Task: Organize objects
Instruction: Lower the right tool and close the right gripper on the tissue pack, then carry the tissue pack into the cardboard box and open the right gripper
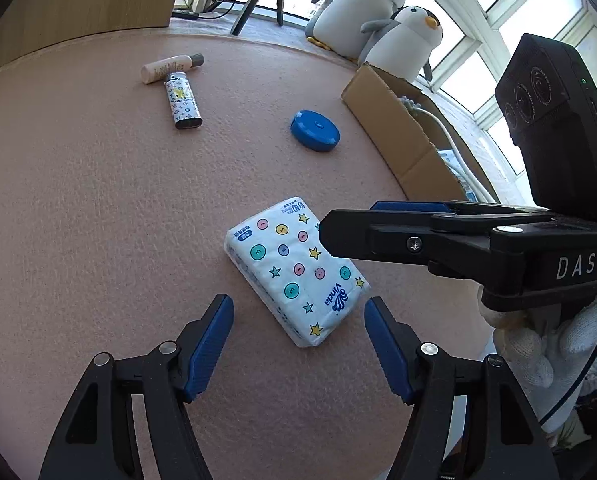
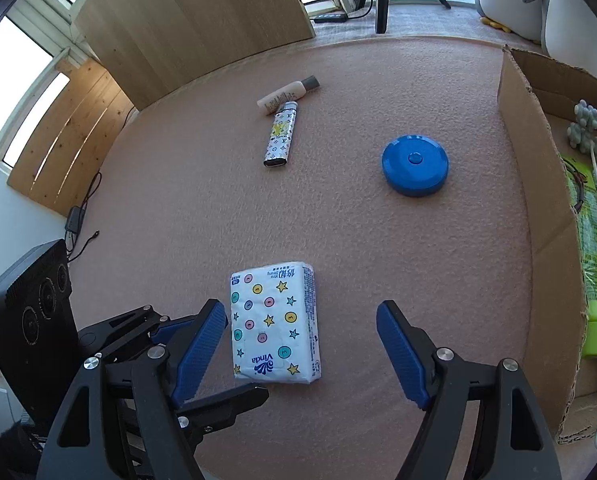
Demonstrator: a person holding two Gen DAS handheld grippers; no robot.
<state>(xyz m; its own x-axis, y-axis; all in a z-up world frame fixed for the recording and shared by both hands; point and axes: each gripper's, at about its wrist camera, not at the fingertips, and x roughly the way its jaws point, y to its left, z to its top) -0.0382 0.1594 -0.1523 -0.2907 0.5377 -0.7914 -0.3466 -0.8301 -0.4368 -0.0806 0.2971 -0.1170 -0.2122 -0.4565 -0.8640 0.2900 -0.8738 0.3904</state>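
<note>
A white plastic-wrapped tissue pack printed with coloured buttons and stars [image 1: 294,270] lies flat on the pink felt-covered table [image 1: 98,208], close in front of both claws. The left claw [image 1: 298,344] stands with its blue-padded jaws spread wide, the near end of the pack lying between the tips without touching either pad. The right claw [image 2: 302,350] is likewise spread open, the pack sitting just inside its left finger; in the left wrist view it reaches in from the right, over the pack's far corner, gripped by a white knitted-gloved hand [image 1: 554,344].

Farther back lies a round blue plastic disc with a centre button [image 2: 415,165], well apart from the pack. Beyond it to the left, a white patterned lighter [image 2: 281,140] lies with its top touching a small cream tube with a grey cap [image 2: 288,93].

An open brown cardboard box [image 2: 538,216] stands at the table's right edge, holding green packaging and a white cable, though its contents are only partly visible. Two grey-and-white plush penguins [image 1: 378,12] sit behind it by the window.
</note>
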